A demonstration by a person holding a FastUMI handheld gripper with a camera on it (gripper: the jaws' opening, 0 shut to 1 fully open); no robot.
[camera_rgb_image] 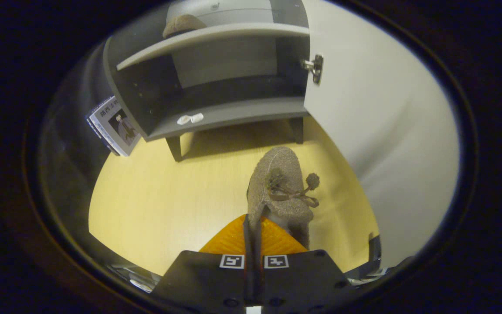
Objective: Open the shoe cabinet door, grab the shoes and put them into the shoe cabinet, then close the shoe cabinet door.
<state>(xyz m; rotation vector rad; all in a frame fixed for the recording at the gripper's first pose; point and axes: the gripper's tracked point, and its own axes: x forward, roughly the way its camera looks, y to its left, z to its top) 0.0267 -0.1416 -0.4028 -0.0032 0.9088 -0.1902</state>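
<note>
We hold the tool (253,226) clamped narrow on 1 shoe (279,192) above the floor, short of the open shoe cabinet (233,115); this thin heel-edge pinch risks slipping.

The shoe (279,187) in the middle of the frame looks like soft, fuzzy cloth. The floor (159,205) is smooth pale wood. The cabinet door (377,117) at right looks matt, with a shiny metal hinge (315,67).
</note>
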